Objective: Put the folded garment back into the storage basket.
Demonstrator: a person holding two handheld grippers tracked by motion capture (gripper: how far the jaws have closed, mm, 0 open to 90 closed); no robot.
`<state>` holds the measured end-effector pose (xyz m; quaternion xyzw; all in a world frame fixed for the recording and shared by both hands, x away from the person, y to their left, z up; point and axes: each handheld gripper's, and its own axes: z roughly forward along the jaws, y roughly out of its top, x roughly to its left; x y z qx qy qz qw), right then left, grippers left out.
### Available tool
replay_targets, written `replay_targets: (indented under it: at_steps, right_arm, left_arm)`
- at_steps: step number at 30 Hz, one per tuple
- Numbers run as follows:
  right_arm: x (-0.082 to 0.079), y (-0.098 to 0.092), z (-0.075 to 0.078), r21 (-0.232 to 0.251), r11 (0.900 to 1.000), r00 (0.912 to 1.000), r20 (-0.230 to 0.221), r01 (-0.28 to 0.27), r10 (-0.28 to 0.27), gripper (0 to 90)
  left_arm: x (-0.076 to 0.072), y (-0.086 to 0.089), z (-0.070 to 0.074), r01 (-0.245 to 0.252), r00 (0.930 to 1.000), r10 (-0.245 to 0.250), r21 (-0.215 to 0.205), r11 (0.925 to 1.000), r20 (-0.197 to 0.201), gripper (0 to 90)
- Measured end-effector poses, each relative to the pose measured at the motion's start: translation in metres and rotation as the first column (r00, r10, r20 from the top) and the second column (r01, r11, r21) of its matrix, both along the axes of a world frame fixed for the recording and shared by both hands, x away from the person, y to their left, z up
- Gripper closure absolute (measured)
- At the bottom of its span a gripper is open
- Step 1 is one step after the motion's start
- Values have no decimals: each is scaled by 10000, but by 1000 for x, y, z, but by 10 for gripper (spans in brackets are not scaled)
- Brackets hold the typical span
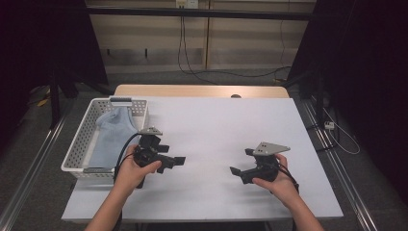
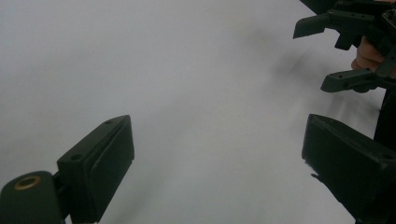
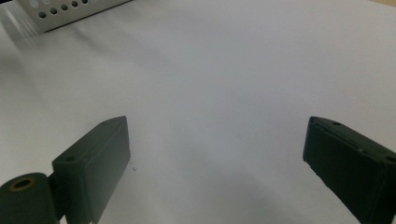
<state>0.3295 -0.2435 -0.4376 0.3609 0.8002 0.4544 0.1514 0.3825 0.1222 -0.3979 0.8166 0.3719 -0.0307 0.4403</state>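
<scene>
My left gripper is held just above the white table, right of the basket, with its jaws pointing right. They stand wide open in the left gripper view, with only bare table between them. My right gripper is held at the table's right half, jaws pointing left toward the other. Its jaws are spread wide in the right gripper view and hold nothing. The right gripper also shows open at the top right of the left gripper view.
A white perforated basket sits at the table's left edge with a light blue cloth in it. Its corner shows at the top left of the right gripper view. Dark stands and cables lie beyond the table.
</scene>
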Motion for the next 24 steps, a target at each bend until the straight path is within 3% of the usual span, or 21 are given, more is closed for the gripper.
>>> replay_targets:
  at_steps: [24]
  right_arm:
    - [0, 0, 0, 15, 10000, 10000, -20, -57, 57, 73]
  left_arm:
    - [-4, -3, -10, 238, 9996, -242, 236, 9994, 154, 87]
